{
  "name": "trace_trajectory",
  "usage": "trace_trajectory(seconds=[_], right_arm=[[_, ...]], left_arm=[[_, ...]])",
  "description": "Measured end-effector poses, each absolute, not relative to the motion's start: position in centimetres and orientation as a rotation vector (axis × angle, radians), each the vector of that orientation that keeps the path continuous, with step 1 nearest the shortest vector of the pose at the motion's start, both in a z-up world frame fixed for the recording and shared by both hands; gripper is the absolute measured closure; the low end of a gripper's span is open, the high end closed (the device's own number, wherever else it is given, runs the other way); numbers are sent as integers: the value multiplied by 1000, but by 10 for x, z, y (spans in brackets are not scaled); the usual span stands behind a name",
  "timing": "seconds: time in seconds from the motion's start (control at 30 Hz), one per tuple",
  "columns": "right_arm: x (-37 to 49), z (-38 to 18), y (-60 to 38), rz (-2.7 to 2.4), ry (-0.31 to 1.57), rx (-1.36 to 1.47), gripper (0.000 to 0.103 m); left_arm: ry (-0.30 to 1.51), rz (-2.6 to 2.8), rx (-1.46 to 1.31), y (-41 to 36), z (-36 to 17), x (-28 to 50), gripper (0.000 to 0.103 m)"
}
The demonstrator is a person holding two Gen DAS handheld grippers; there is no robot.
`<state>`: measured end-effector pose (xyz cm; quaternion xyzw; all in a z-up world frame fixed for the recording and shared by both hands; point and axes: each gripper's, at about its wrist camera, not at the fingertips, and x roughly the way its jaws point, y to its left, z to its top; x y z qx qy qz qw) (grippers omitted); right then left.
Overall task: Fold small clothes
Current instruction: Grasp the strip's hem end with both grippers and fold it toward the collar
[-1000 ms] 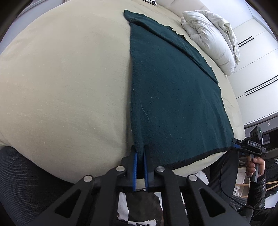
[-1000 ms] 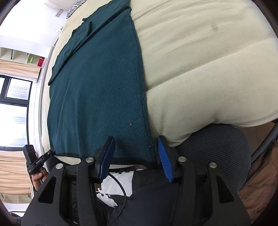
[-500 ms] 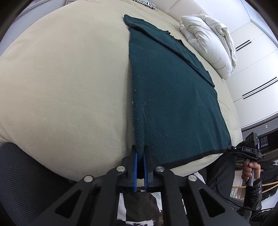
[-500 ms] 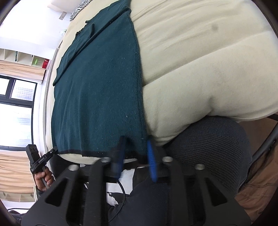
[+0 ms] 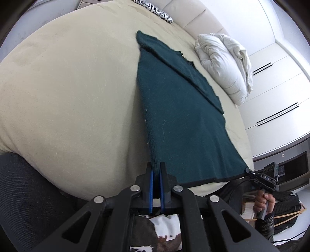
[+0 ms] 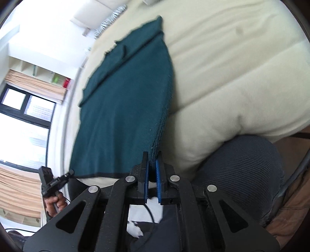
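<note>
A dark teal knitted garment lies spread along a cream bed, with a folded-over band at its far end and a black hem at the near end. My left gripper is shut on the garment's near left corner. My right gripper is shut on the near right corner. Both near corners are raised off the bed, so the near hem hangs taut between the two grips. Each gripper shows small in the other's view, held in a hand.
The cream bed spreads wide on both sides. A white bundled duvet lies at the far right, a zebra-print pillow by the headboard. A dark mesh chair presses against the bed's near edge. White wardrobe doors stand at right.
The right gripper's jaws closed from wide open onto the garment's near right corner. Both grippers then rose, lifting the near hem off the bed.
</note>
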<state>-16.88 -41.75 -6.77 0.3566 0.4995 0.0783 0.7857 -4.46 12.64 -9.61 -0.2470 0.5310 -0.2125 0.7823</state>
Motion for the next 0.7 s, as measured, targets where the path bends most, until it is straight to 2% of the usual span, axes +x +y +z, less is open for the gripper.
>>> trace_trajectory(seconds=[0.33, 0.7], right_arm=[[-146, -20, -425, 203, 860, 873, 98], [-52, 14, -451, 189, 753, 922, 98]], left_arm=[[1024, -570, -758, 131, -59, -16, 97], [915, -578, -860, 124, -26, 84, 97]])
